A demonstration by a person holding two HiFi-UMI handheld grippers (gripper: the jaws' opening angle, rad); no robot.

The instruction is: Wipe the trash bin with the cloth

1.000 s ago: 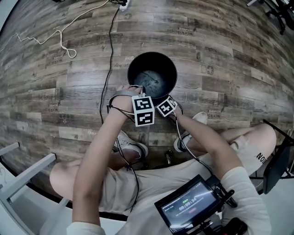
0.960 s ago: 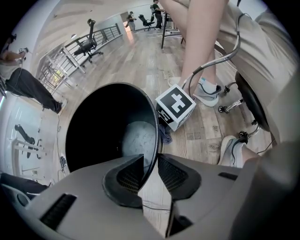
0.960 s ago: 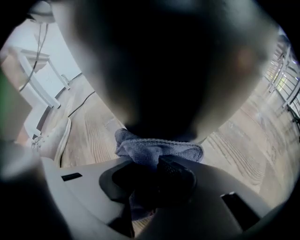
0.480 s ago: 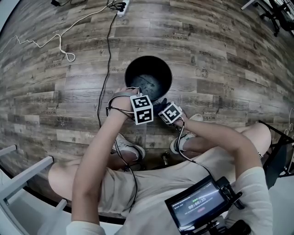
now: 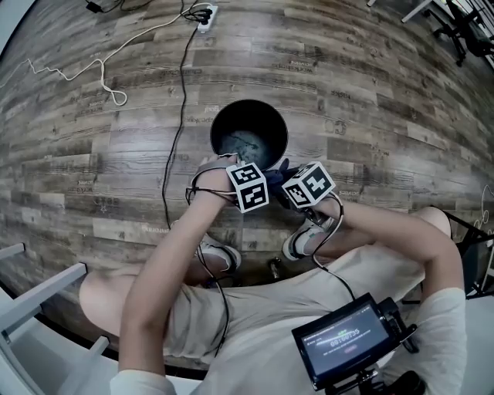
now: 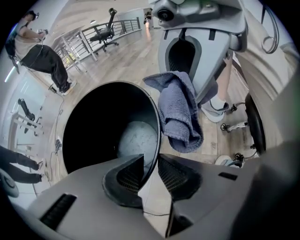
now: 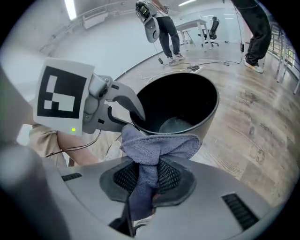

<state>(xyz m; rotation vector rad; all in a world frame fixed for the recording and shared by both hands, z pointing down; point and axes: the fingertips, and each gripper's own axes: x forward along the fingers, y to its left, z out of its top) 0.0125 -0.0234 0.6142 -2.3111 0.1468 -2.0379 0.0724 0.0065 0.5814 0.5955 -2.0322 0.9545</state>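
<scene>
Left claw (image 6: 150, 161) clamped on rim of upright trash bin (image 6: 151, 110) on floor (image 5: 370, 92), right claw (image 7: 149, 169) pinching cloth (image 7: 157, 147) just beside person-side outer rim, wall ahead-below.

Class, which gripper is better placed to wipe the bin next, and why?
Probably right: the right gripper is shut on the cloth beside the bin; the left gripper only pinches its rim.

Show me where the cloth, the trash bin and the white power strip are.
cloth (image 7: 157, 146), right gripper view, on the bunched fold at its middle.
trash bin (image 7: 209, 116), right gripper view, on the outer wall below the rim.
power strip (image 5: 207, 11), head view, on its white body.
</scene>
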